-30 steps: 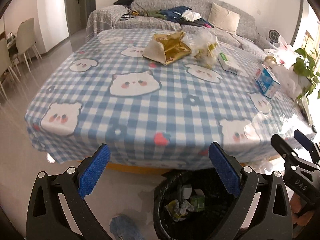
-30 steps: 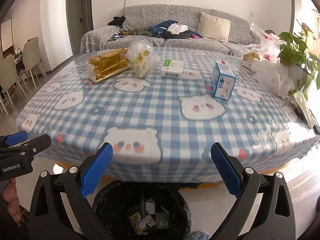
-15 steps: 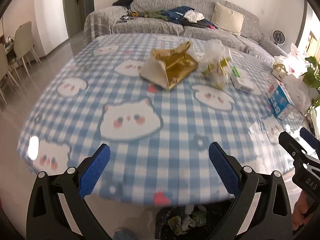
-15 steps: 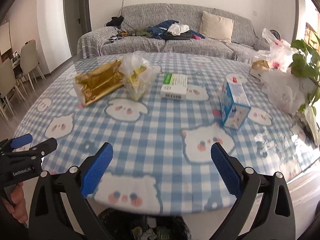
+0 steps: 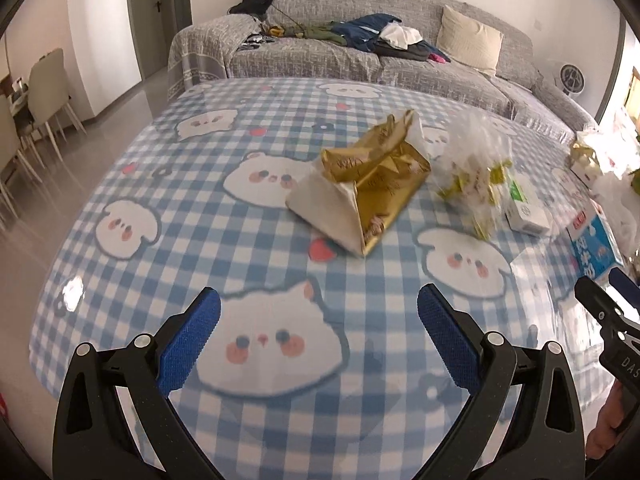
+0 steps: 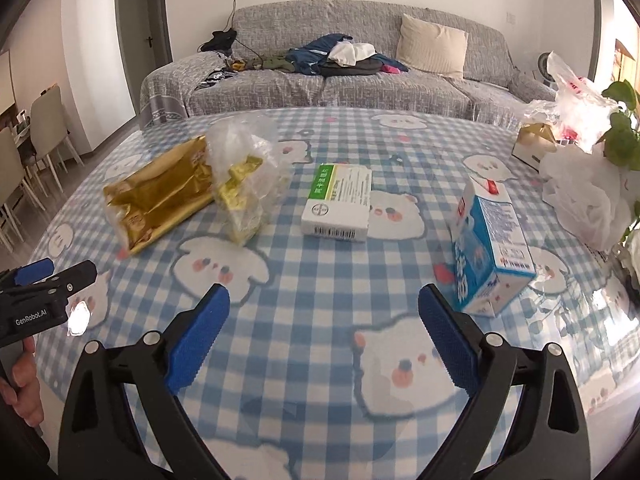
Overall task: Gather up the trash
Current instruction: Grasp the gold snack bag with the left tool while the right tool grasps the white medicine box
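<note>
Both hand-held grippers, left [image 5: 319, 322] and right [image 6: 323, 320], gape wide, empty; gold foil bag [image 5: 374, 178] looks light, crinkly — pinch its raised top fold.

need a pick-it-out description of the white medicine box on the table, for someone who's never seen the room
Start at the round table with the blue checked bear cloth in front of the grey sofa. Among the items on it, between the clear plastic bag of yellow wrappers and the standing blue milk carton, lies the medicine box. It is the only flat white box, with a green stripe and a barcode.
</note>
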Demonstrator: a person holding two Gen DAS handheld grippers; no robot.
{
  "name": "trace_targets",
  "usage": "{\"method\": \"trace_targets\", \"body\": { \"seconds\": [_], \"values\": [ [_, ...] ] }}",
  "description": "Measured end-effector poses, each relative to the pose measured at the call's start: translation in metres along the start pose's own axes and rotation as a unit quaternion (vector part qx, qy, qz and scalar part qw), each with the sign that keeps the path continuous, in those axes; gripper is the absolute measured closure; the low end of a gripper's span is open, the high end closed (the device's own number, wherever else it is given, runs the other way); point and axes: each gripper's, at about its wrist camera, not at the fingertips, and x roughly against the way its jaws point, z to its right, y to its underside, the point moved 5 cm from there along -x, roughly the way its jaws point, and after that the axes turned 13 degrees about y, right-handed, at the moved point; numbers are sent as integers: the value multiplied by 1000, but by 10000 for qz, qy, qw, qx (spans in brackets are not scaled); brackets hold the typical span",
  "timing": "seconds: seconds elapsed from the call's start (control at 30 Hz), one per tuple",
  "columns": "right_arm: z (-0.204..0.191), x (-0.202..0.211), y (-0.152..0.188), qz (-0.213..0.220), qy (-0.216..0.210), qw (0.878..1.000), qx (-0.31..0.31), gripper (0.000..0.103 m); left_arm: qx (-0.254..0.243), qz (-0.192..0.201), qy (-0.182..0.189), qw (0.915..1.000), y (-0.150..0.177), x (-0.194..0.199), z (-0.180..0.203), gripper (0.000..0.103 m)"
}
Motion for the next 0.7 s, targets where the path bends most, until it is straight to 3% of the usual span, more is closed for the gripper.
{"method": "trace_targets", "body": {
  "seconds": [0.4,0.7],
  "values": [
    [-1,-48,-46,-182,111,9998,58,15,-85,39,71,9999,-52,-29,1,7],
    [0,-85,-78,-624,110,9979,-92,18,-250,-154,40,9996,-81,-58,2,8]
  ]
}}
